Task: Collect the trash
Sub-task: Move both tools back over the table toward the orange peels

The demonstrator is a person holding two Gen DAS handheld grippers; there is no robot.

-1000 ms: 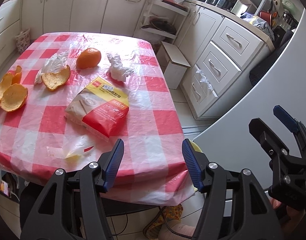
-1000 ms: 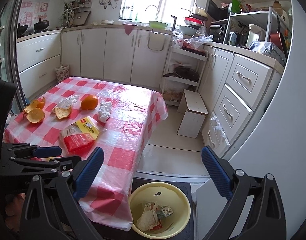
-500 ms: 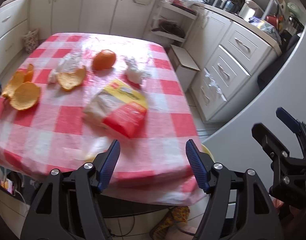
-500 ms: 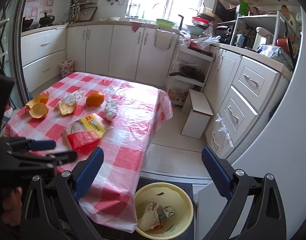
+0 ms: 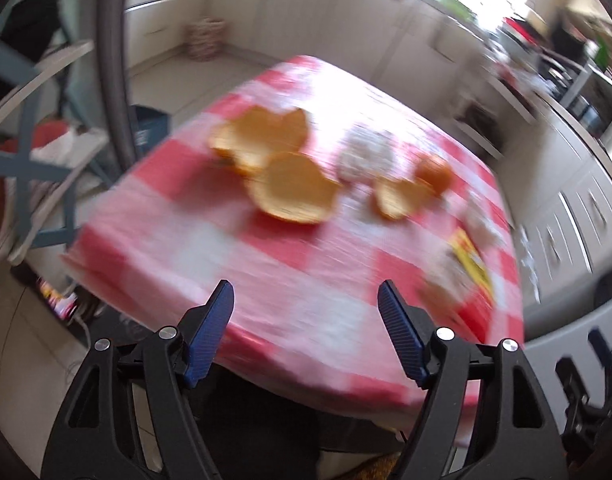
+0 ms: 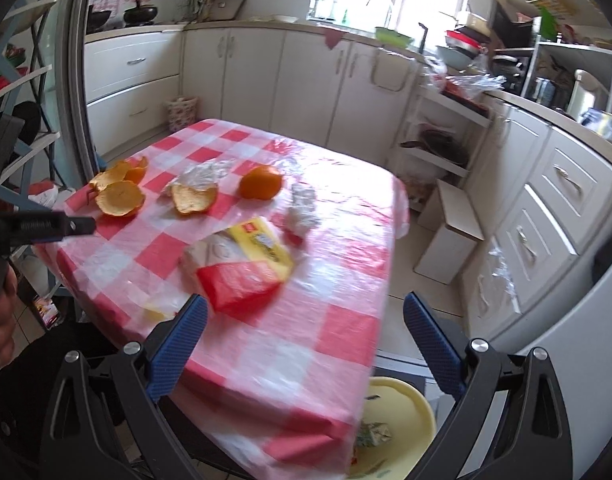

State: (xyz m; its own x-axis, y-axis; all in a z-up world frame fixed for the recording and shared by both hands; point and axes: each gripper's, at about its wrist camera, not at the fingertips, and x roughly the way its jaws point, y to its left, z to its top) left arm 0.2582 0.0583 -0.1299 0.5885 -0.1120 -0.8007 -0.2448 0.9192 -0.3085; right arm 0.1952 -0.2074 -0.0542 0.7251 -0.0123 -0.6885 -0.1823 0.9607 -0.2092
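Both claws gape wide and empty: left claw [image 5: 304, 322] faces orange peels [image 5: 294, 194] near the table [image 5: 234, 268] edge, right claw [image 6: 304, 334] by the red-yellow packet [image 6: 238, 266].

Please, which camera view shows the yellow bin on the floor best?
The right wrist view. It shows the yellow bin on the floor beside the table, with some trash inside. The left wrist view is blurred and points at the orange peels; the bin does not appear there.
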